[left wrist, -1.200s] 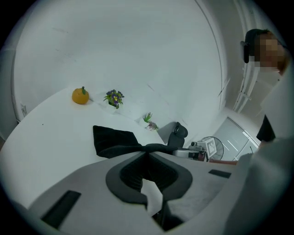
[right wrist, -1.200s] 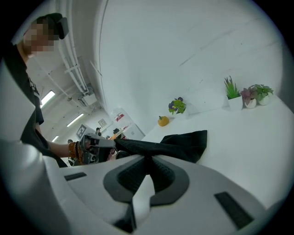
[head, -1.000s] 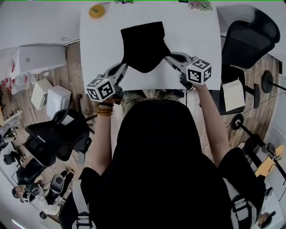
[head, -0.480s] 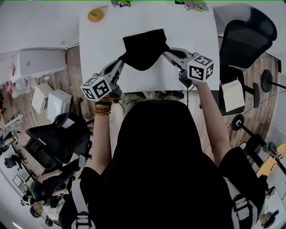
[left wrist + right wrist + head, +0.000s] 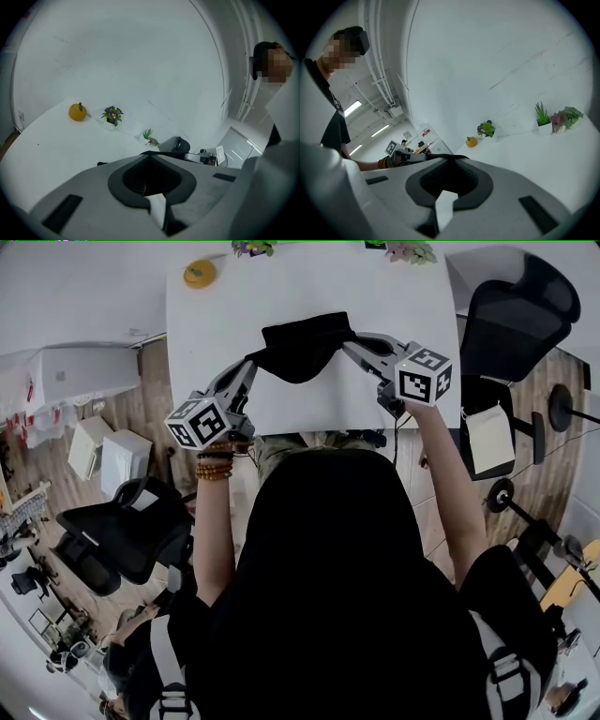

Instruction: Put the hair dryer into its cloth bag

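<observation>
The black cloth bag (image 5: 300, 345) hangs stretched between my two grippers above the white table (image 5: 403, 301). My left gripper (image 5: 254, 360) is shut on the bag's left edge. My right gripper (image 5: 350, 341) is shut on its right edge. In the left gripper view a thin strip of black cloth (image 5: 161, 152) shows at the tip of the closed jaws of the left gripper (image 5: 151, 155). The right gripper view shows the same black edge (image 5: 440, 157) at the right gripper (image 5: 452, 158). No hair dryer is visible; the bag's inside is hidden.
An orange ornament (image 5: 200, 273) and small potted plants (image 5: 410, 251) stand along the table's far edge. A black office chair (image 5: 520, 315) is at the right and another chair (image 5: 122, 531) at the left. White boxes (image 5: 108, 451) sit on the wooden floor.
Both grippers have risen and moved a little farther over the table with the bag. The bag now looks shorter and more bunched between them.
</observation>
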### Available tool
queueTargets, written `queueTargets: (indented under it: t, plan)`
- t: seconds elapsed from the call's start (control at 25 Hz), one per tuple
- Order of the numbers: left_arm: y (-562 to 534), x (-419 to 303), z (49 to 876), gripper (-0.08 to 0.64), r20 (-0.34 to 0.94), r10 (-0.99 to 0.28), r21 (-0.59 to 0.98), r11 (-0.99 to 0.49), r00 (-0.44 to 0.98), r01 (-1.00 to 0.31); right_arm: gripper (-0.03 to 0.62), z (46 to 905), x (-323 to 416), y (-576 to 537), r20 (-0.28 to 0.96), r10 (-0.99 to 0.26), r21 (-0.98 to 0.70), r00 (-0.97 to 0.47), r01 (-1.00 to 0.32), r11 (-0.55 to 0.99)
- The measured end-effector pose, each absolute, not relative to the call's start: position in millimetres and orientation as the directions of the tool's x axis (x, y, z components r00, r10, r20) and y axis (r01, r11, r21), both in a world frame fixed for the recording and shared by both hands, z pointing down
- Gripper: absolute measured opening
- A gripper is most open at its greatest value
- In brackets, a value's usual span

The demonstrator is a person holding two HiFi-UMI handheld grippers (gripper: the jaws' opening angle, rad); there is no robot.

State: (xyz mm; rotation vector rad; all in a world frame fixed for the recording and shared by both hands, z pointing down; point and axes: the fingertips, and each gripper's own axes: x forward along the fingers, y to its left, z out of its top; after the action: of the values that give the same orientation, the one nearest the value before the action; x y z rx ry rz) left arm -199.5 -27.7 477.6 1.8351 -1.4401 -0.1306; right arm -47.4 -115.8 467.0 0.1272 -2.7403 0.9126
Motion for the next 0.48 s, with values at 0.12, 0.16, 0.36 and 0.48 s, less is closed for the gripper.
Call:
queueTargets:
  t: [0.12,0.16,0.36,0.48]
  plan:
    - [-33.3,-200.3,470.3,0.034,0.352,-0.866,0.633,-0.059,0.355,-0.772,0.037,460.3,-46.4,-119.2,0.25,-0.01,-0.58,-0.968,-0.158,0.799]
    - [-35.1,-200.8,467.8,0.034,0.345,-0.868,0.635,-0.064,0.356,-0.77,0.037,457.8,-46.3,-120.1,0.247,-0.011,-0.578,-0.969,-0.157,0.801]
    - [-41.9,-203.8,452.7,0.034,0.315,-0.881,0.635,-0.081,0.353,-0.769,0.037,443.3,-46.7,-122.7,0.23,-0.014,-0.562,-0.973,-0.144,0.815]
    - [-46.3,-204.5,443.3,0.034,0.308,-0.883,0.632,-0.089,0.355,-0.77,0.037,433.6,-46.4,-125.2,0.22,-0.018,-0.547,-0.975,-0.139,0.825]
